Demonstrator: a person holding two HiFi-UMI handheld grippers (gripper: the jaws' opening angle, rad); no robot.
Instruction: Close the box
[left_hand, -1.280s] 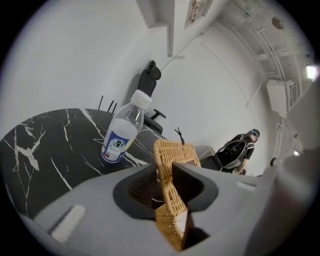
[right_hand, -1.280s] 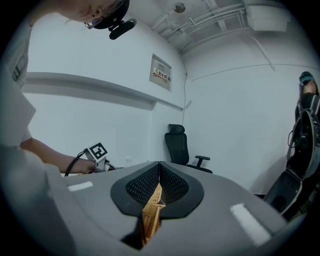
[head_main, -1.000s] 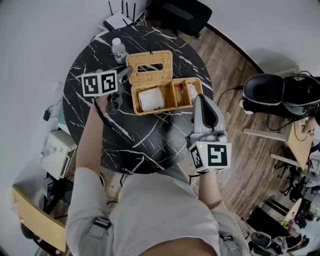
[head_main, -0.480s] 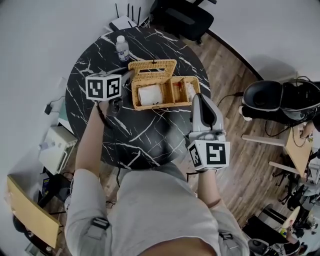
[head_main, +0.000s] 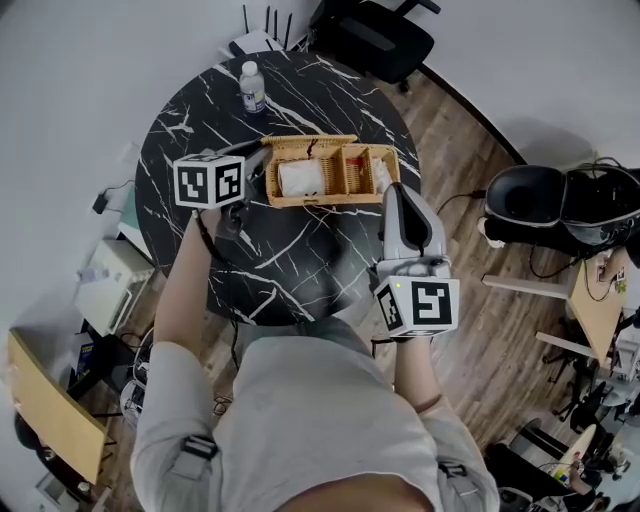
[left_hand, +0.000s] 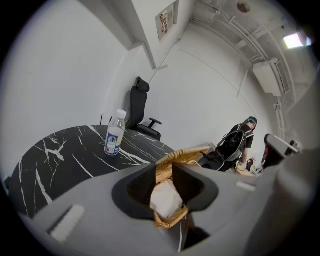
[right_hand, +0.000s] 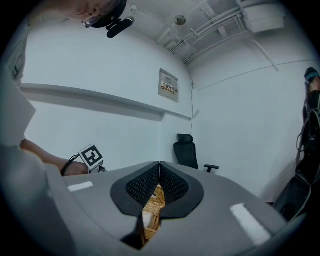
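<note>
Office room, black swivel chair (head_main: 370, 35), router (head_main: 257, 42), round marble table (head_main: 185, 140), wood floor (head_main: 470, 150)

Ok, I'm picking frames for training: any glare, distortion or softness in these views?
Head view: evenly lit, sharp on the wicker box. Left gripper view: strong fisheye with black corners, ceiling light blown out top right, grey foreground soft. Right gripper view: same fisheye, bluish cast, soft foreground, office chair behind crisp.

Grey shells form the left tongs (head_main: 256, 162) and right tongs (head_main: 392, 192), each carrying a black-and-white marker cube; the shirt (head_main: 300, 420) is pale grey, short-sleeved.
</note>
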